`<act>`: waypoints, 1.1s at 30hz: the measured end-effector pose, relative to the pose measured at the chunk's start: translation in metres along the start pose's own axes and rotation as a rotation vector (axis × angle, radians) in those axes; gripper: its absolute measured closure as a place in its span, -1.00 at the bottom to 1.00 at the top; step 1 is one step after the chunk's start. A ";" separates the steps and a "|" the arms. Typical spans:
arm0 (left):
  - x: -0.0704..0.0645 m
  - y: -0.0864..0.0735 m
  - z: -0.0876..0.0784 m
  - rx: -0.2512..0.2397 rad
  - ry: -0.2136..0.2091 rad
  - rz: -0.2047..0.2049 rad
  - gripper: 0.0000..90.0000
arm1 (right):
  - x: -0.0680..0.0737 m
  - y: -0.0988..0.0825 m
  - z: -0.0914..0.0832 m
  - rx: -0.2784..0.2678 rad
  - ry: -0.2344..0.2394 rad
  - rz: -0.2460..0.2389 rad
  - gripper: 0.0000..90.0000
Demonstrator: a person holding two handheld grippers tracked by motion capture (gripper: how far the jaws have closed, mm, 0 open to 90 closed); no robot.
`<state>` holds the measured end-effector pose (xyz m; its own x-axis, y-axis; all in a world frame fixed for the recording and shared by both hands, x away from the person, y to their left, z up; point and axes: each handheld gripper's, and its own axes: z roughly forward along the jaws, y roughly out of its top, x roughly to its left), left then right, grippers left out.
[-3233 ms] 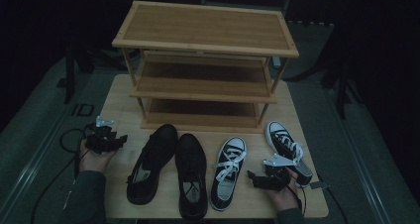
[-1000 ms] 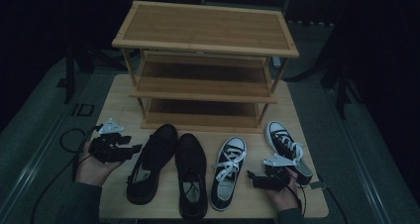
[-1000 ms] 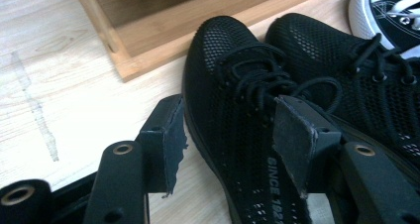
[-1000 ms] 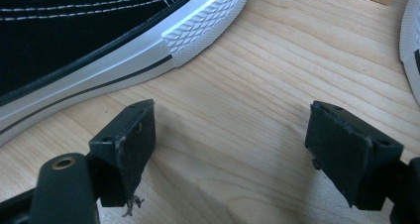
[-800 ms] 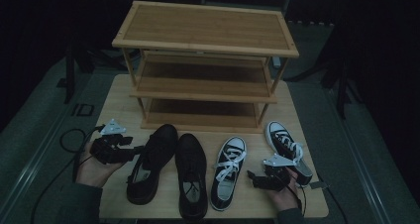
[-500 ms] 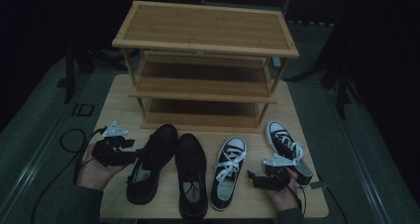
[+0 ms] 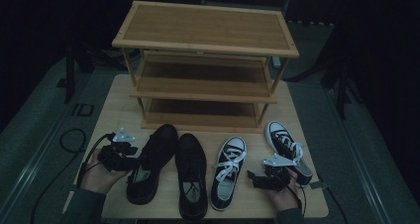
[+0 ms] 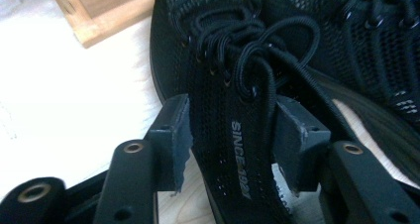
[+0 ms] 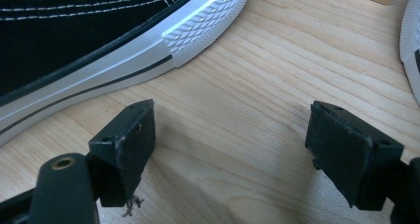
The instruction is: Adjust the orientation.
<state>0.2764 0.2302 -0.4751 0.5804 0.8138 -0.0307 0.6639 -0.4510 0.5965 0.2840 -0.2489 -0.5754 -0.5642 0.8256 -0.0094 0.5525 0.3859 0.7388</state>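
Two black lace-up shoes lie side by side on the wooden table (image 7: 119, 110). My left gripper (image 7: 131, 158) is at the left black shoe (image 7: 151, 159). In the left gripper view its jaws have just been closing, and the left gripper (image 8: 233, 135) has the shoe's tongue (image 8: 233, 149), printed "SINCE", between them. The pads (image 8: 173, 140) stand at the tongue's two edges and I see no squeeze. My right gripper (image 7: 253, 178) rests open on the table between the two black-and-white sneakers, with bare wood between the jaws of the right gripper (image 9: 230, 135).
A three-tier wooden shoe rack (image 7: 205, 30) stands at the back of the table. The second black shoe (image 7: 192, 179), the left sneaker (image 7: 227, 172) and the right sneaker (image 7: 287, 147) lie in a row. A sneaker's white sole (image 9: 74, 85) passes close to my right gripper's left jaw.
My left hand has moved right from the table's left edge up to the left black shoe, and its gripper now reaches over the shoe's opening. The right hand has stayed put.
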 end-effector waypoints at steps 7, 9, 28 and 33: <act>-0.002 0.007 0.009 0.055 0.012 0.008 0.27 | 0.000 0.000 0.000 0.000 0.001 -0.001 -0.57; -0.004 0.009 0.010 0.072 0.019 0.021 0.31 | 0.000 0.000 0.000 0.000 0.001 -0.001 -0.57; 0.005 0.015 0.015 0.094 0.056 0.020 0.91 | 0.000 0.000 0.000 0.000 0.002 -0.002 -0.58; 0.014 0.021 0.013 0.070 0.063 0.047 0.91 | 0.000 0.000 0.000 0.000 0.002 -0.002 -0.58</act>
<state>0.3050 0.2273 -0.4734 0.5825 0.8114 0.0477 0.6689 -0.5119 0.5389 0.2841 -0.2487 -0.5754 -0.5663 0.8241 -0.0096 0.5516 0.3877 0.7385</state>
